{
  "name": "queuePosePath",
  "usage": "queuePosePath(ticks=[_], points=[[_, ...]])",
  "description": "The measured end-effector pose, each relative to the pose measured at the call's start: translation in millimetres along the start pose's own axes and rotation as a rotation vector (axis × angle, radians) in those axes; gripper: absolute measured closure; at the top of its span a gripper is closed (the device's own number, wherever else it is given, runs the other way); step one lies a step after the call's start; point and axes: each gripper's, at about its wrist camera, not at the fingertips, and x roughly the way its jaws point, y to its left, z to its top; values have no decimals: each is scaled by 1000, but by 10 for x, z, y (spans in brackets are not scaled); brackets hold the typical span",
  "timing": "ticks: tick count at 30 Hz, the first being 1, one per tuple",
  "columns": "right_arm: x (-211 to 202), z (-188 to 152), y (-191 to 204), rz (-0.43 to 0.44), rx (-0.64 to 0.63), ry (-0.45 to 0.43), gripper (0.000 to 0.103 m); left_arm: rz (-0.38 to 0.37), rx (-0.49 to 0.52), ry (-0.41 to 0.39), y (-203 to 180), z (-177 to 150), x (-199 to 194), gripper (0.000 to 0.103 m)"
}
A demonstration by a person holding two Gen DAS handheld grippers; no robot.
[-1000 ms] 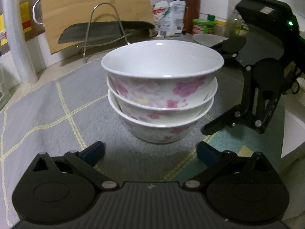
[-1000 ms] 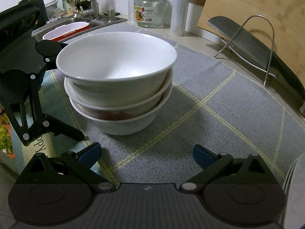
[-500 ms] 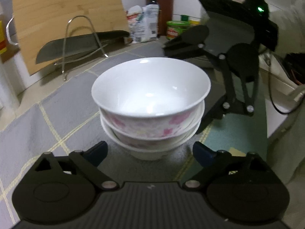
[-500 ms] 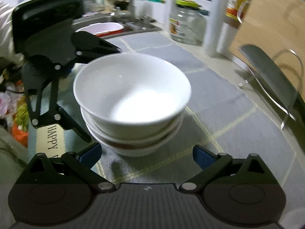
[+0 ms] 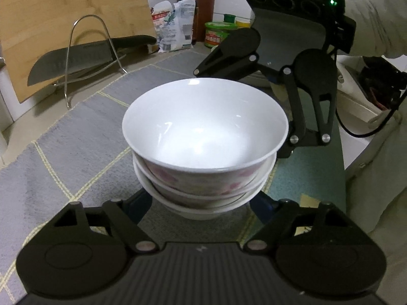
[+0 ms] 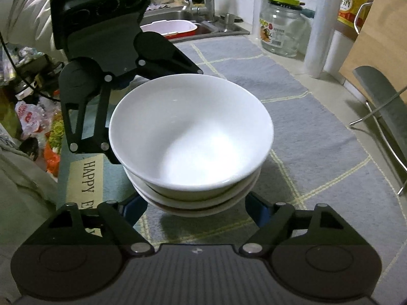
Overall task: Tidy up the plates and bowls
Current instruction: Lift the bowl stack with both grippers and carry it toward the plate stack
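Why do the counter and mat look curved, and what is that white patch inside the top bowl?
Left wrist view: the fisheye lens bows the grey mat and leans the cutting board; glare whitens the top bowl floor. Right wrist view: the same bending curves the mat's edges, the bowl shines again, and the stack casts a soft shadow beneath it.

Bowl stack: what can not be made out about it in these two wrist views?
- Left wrist view: left hand-held gripper, jaws just been closing around the bowl stack; its rims hide pad contact.
- Right wrist view: same for the right hand-held gripper.
- Both views: the top bowl covers the lower bowls' insides.
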Motion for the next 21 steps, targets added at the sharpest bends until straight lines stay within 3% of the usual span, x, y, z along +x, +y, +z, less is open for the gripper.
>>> queuePosePath(ticks=[21], points=[[-57,13,89,-26,-9,7,21,14,27,22,-30,53,16,20]])
